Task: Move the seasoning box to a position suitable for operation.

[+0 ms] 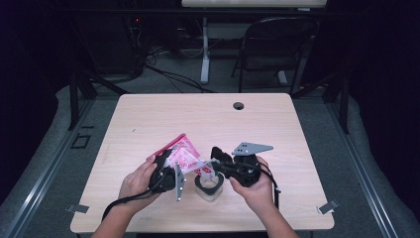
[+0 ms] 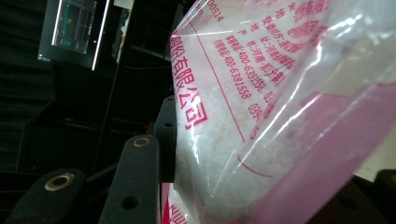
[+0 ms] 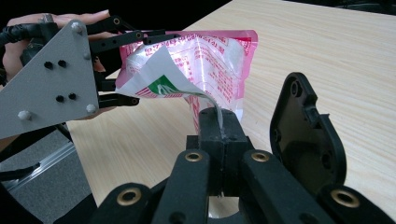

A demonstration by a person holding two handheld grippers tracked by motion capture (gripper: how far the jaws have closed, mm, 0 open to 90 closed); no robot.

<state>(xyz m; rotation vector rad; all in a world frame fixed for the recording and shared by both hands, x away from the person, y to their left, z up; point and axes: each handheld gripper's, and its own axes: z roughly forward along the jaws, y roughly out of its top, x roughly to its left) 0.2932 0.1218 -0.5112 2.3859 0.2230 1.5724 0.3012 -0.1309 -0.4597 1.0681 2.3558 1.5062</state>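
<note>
The right gripper (image 3: 219,135) has its two black jaws pressed fully together, and between them they pinch a thin strip of clear plastic, the torn corner of the bag. In the right gripper view this strip rises from the closed jaws and curves back to the plastic bag (image 3: 205,65), which is pink and transparent with red Chinese print and a small green mark on the folded flap.

The left gripper (image 1: 171,171) grasps the body of the same bag. In the left gripper view one black jaw lies against the bag's side, and the bag (image 2: 261,107) bulges with a white grainy content; the other jaw is hidden behind the plastic. The jaws stand partly apart with the bag between them.

In the high view the bag (image 1: 184,151) hangs in the air between the two grippers, above the near middle part of the desk (image 1: 208,114). The left hand (image 1: 136,181) and the right hand (image 1: 255,186) come in from the bottom edge. Just below the bag, between the hands, a small clear container with a dark rim (image 1: 209,186) stands on the desk.

Farther away, a round cable hole (image 1: 238,105) sits near the far edge of the desk, and a black folding chair (image 1: 277,44) stands on the floor behind it.
</note>
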